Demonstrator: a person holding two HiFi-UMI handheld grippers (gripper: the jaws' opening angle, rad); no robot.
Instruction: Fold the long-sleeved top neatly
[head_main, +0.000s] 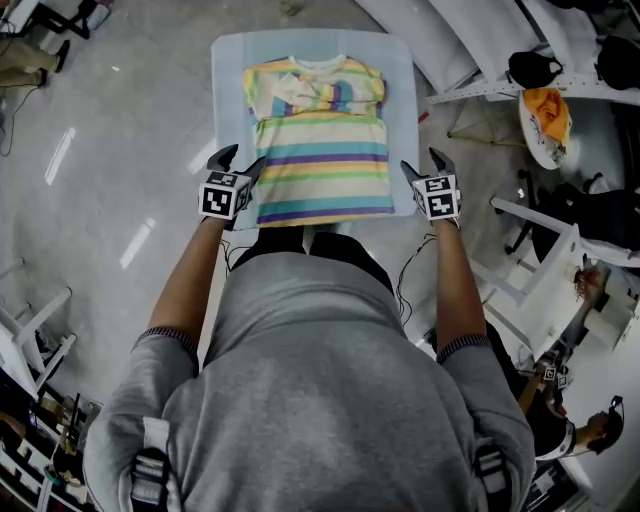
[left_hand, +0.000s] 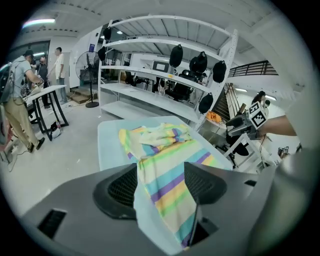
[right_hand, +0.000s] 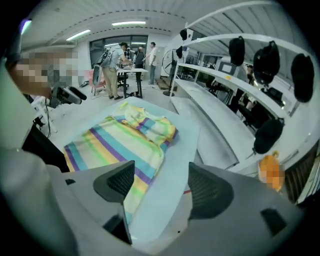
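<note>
top (head_main: 320, 150) on table (head_main: 229, 80) | left gripper (head_main: 240, 160), right gripper (head_main: 423, 163): fingers apart at hem

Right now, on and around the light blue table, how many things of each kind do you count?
Striped top: 1
Light blue table: 1
Grippers: 2, the left gripper and the right gripper
Total: 4
</note>
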